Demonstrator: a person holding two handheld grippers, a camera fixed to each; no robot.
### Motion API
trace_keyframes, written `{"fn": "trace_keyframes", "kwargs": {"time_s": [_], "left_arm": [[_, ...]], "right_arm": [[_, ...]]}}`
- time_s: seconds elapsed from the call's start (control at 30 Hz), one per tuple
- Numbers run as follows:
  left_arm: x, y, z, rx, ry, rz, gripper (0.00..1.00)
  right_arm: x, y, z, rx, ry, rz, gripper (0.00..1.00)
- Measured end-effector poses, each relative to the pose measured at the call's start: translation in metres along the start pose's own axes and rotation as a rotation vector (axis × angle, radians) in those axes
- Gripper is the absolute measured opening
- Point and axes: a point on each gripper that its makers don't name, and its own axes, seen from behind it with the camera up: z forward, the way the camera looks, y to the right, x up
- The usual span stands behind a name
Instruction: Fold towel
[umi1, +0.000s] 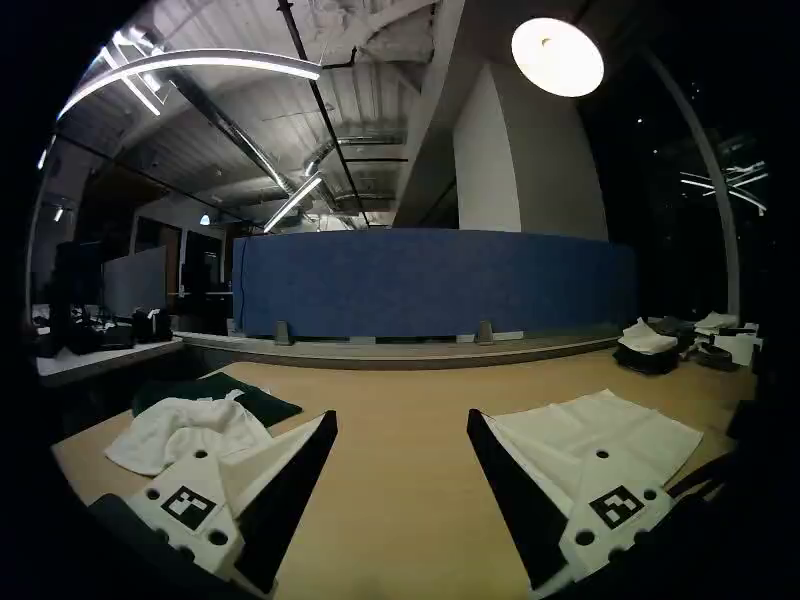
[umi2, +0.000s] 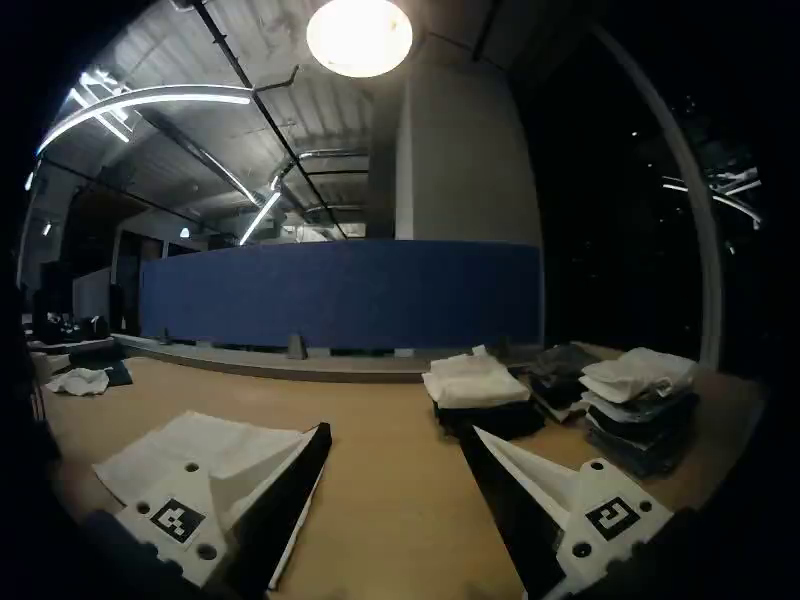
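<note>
Left gripper view: left claw (umi1: 402, 414) wide open, empty; the flat white towel (umi1: 600, 430) lies on the tabletop (umi1: 400, 500) before the blue partition (umi1: 430, 280), apparently part-folded. Right claw (umi2: 394, 428) likewise gapes empty (folded stacks (umi2: 470, 385) wait nearer the partition), so final folds probably remain.

An open-plan office: blue desk divider (umi1: 430, 283), exposed ceiling ducts (umi1: 225, 125), strip lights (umi1: 200, 62).

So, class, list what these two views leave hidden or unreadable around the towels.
Left gripper view: the flat towel's near edge sits behind the jaws; the crumpled towel's lower part too.
Right gripper view: the flat towel's near corner hides behind the jaws; layers in the dark folded stacks blur together.
Left gripper view: desk clutter is too small and dark.
</note>
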Motion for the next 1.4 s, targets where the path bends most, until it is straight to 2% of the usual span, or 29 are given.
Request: {"fn": "trace_keyframes", "kwargs": {"time_s": [1.17,1.4], "left_arm": [[0.0004,0.0003,-0.0011,0.000,0.000,0.000,0.97],[0.0009,-0.0006,0.0007,0.005,0.000,0.000,0.97]], "right_arm": [[0.0004,-0.0010,0.0007,0.000,0.000,0.000,1.00],[0.0024,0.0017,0.0005,-0.017,0.001,-0.002,1.00]]}}
